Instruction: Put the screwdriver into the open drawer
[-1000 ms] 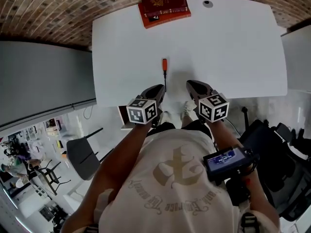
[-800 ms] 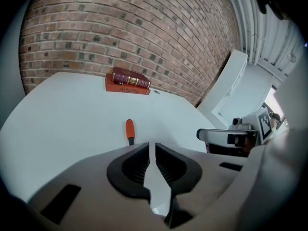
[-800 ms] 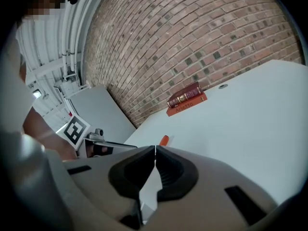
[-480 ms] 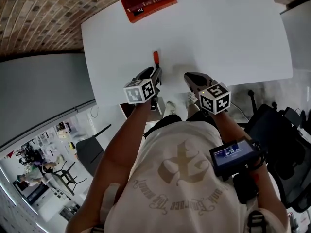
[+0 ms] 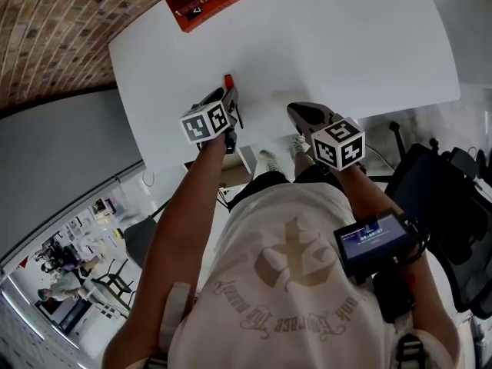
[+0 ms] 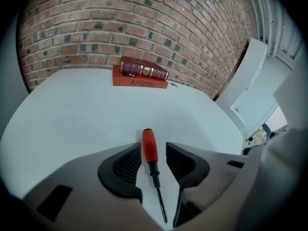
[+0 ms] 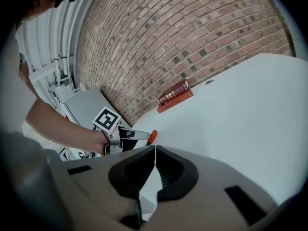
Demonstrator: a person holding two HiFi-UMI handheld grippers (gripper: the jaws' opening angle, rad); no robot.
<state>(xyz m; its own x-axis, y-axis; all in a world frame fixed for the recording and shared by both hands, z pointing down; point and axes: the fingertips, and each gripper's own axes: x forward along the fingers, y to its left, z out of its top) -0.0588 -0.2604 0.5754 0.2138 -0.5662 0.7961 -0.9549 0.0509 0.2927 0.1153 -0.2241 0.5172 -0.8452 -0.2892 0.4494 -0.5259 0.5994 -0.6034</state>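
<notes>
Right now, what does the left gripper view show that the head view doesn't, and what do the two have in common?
Only the left gripper view: the whole screwdriver, orange handle and thin shaft, lying on the table between the jaws of the left gripper, which have just been opening and do not touch it. Only the head view: the person's shirt, the right gripper and a small screen on the right forearm. Both: the white table, the red books at its far edge, and the screwdriver's orange handle.

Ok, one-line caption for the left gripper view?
Left gripper, its jaws just opened, straddles the orange-handled screwdriver lying on the white table; stacked red books by the brick wall behind.
</notes>
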